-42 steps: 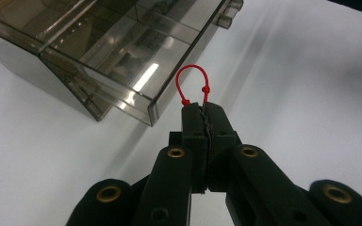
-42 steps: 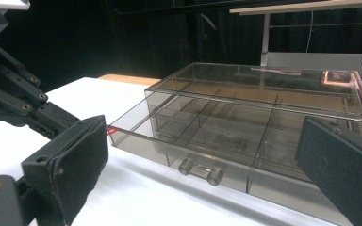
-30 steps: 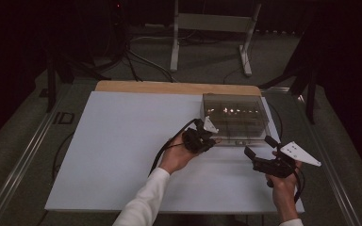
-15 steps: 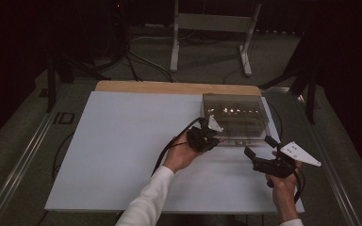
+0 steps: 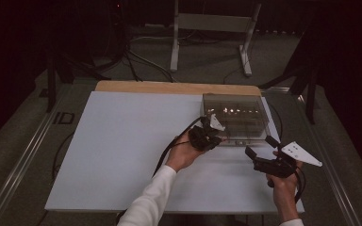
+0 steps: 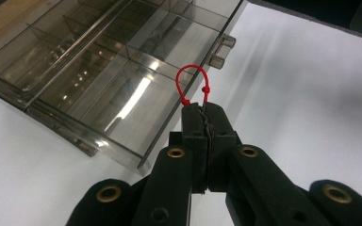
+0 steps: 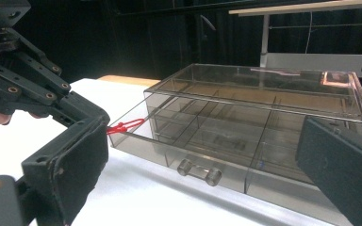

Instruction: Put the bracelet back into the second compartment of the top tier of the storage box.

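On the left, the left gripper [image 6: 202, 110] was seen with its jaws pressed fully together on a small red loop of cord [image 6: 192, 81], which was pinched at its two knotted ends and held out over the open drawer [image 6: 122, 99] of the clear compartment box [image 5: 235, 117]. The drawer was pulled out toward the person, its handle [image 7: 199, 172] facing forward. On the right, the right gripper [image 5: 263, 151] was held just in front of the box, above the white table [image 5: 122, 141], its jaws spread wide with nothing between them.
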`<state>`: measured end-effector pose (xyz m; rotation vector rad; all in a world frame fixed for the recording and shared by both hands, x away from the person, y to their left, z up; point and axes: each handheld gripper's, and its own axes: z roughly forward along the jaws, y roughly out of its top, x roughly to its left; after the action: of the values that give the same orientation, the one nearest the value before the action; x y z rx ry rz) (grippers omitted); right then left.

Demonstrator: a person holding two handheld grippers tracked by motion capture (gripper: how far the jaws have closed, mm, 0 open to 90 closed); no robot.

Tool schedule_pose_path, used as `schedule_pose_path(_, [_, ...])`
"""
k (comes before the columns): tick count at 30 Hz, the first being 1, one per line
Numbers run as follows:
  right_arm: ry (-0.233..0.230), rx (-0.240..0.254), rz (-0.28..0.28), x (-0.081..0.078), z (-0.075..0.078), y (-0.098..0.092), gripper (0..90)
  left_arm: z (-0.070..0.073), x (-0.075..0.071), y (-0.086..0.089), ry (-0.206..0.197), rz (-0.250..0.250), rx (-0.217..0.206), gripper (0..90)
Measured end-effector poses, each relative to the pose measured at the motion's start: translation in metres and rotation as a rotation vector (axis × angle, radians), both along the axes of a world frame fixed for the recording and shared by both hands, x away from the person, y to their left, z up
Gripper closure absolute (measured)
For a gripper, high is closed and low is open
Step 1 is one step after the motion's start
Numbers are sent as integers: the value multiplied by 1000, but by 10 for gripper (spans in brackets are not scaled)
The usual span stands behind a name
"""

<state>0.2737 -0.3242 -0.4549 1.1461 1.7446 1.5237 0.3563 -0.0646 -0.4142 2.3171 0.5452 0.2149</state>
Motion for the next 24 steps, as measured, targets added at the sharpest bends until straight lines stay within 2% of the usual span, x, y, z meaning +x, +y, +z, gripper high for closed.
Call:
schedule_pose_path(16, [1,5,-1,0,0,-1,33,3,3,-11,-13,-12,10,900])
schedule_pose_path(24, [0,3,-2,0,0,-1,33,4,6,-15,-11,-6,-1,900])
